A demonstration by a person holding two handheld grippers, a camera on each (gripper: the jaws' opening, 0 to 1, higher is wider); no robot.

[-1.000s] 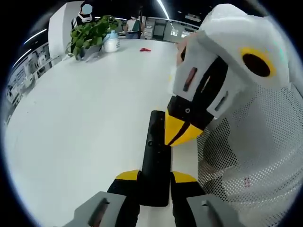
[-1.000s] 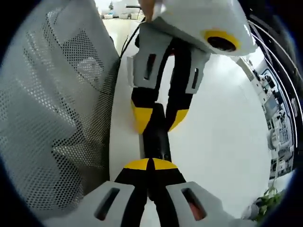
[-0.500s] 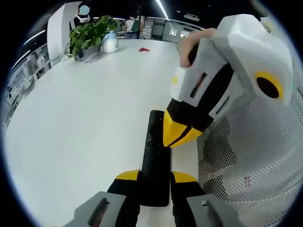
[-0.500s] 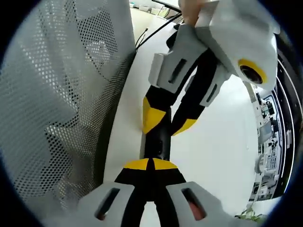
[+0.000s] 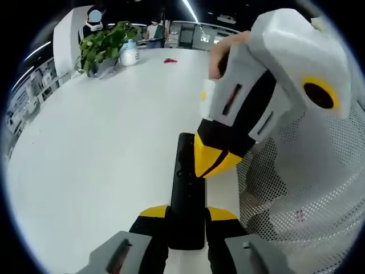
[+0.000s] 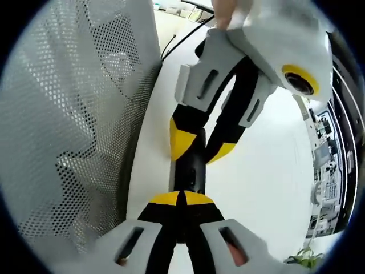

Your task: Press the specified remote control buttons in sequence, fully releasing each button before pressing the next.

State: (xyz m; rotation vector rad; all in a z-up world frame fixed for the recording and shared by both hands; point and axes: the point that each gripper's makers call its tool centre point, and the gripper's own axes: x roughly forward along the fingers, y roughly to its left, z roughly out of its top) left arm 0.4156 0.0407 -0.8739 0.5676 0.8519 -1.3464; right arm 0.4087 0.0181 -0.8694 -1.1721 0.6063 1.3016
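Left gripper view: left gripper (image 5: 187,216) clamps the black remote (image 5: 186,191) on the white table (image 5: 97,148). Right gripper (image 5: 212,162), tips together, presses it. Mesh chair (image 5: 308,194) right, plant (image 5: 102,45) far left.

Right gripper view: right gripper (image 6: 181,199) tips together on the remote (image 6: 188,171); mesh chair (image 6: 68,114) crowds left.

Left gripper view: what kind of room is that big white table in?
Probably an open office or lab. The wide white table carries a potted plant at its far edge, long ceiling strip lights run overhead, and more desks and glass partitions stand behind. A white mesh chair back sits beside the table.
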